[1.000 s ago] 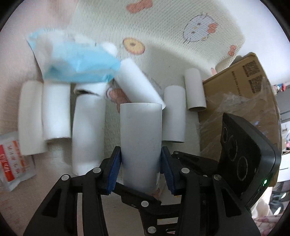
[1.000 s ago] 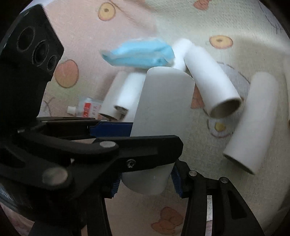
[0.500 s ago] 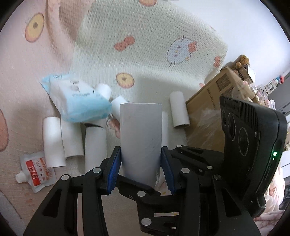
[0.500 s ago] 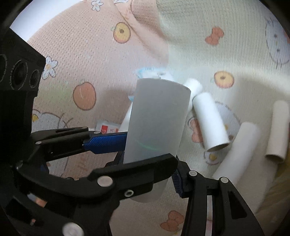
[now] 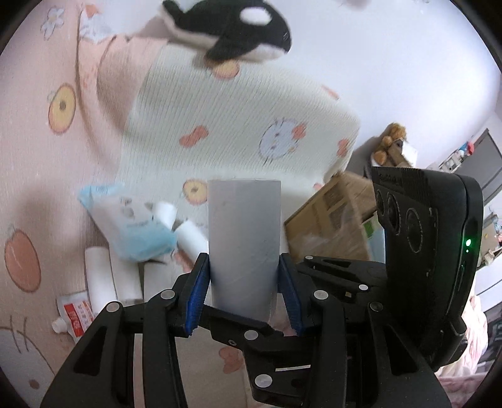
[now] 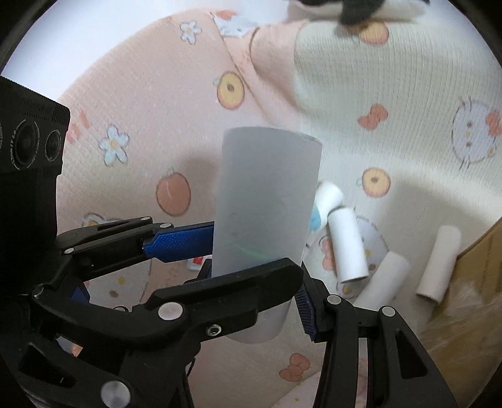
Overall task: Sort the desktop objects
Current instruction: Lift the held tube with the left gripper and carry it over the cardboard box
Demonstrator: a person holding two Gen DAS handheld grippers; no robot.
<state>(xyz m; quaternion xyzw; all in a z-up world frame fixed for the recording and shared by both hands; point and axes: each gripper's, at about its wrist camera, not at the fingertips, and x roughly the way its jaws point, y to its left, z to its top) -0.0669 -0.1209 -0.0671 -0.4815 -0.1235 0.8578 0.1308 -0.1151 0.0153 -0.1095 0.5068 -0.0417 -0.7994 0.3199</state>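
between both grippers [image 5: 244, 292] (clamped), 1 tube [image 5: 244, 238]

left gripper [image 5: 244, 292] | black linkage, silver screws, blue ribbed pads [image 5: 197, 295] | right gripper [image 6: 260, 282] alike

The held cardboard tube [image 5: 244, 248] hides the rolls directly beyond the left gripper [image 5: 244, 293]. The plush orca [image 5: 232, 28], far beyond the tongs, is motion-blurred. Print on the red sachet [image 5: 75, 314], left of the tongs, is illegible
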